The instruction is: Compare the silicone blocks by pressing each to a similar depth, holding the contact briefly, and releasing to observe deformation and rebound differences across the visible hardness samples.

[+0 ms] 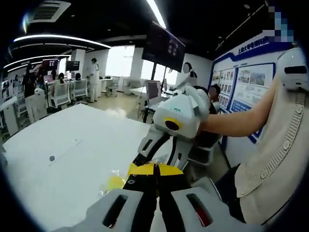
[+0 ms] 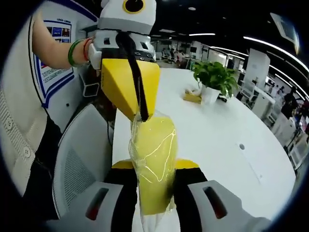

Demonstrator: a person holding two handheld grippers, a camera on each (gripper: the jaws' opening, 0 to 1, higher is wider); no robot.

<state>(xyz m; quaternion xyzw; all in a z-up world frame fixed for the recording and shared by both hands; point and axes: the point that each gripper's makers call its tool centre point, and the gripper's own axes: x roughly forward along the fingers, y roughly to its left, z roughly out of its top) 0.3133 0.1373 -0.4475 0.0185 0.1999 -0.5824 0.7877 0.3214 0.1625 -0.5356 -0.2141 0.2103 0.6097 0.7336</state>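
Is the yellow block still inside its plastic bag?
Yes, inside: clear wrinkled plastic bag covers the yellow block, held between both tools, right tool and left tool.

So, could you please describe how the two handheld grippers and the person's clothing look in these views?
Each gripper has a white moulded body, black fingers and broad yellow jaw pads. The left gripper shows black straps down its yellow pads. The right gripper has a rounded white head with a yellow ring. The person wears a cream knitted top, dark trousers and green and red bracelets.
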